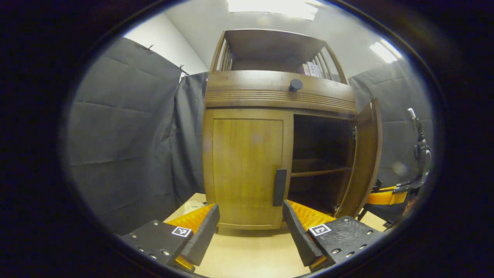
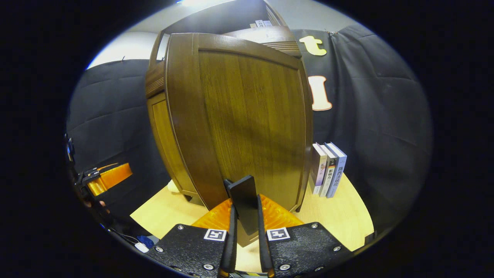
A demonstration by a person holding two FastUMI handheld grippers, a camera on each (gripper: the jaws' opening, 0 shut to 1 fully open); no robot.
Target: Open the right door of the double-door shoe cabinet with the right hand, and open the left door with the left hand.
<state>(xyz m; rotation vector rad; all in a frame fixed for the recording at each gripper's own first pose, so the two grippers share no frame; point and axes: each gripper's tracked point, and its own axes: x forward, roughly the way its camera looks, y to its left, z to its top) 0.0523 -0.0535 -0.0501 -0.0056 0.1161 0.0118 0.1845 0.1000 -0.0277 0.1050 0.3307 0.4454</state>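
Standing on a pale wooden tabletop (image 1: 251, 251), the brown wooden double-door shoe cabinet (image 1: 279, 94) has its right door (image 1: 366, 158) swung wide open and its left door (image 1: 247, 170) shut. In the left gripper view, the left gripper (image 1: 251, 227) hangs in front of the closed left door with its jaws spread wide apart, holding nothing; the door's dark vertical bar handle (image 1: 279, 187) lies just above and between the two fingers, near the right one, apart from both. Beyond the open right door, dark shelves (image 1: 320, 172) show inside the cabinet, and a round dark knob (image 1: 296, 85) sits on the drawer front above the doors.

In the right gripper view, the right gripper (image 2: 245, 227) has its jaws clamped on the dark flat bar handle (image 2: 243, 202) of the open right door (image 2: 247, 123), both fingers pressing its sides. Three upright books (image 2: 329, 170) stand on the tabletop (image 2: 339, 216) just to the right of that door, against the black cloth. The left gripper (image 2: 108, 175) shows far off at the left edge.
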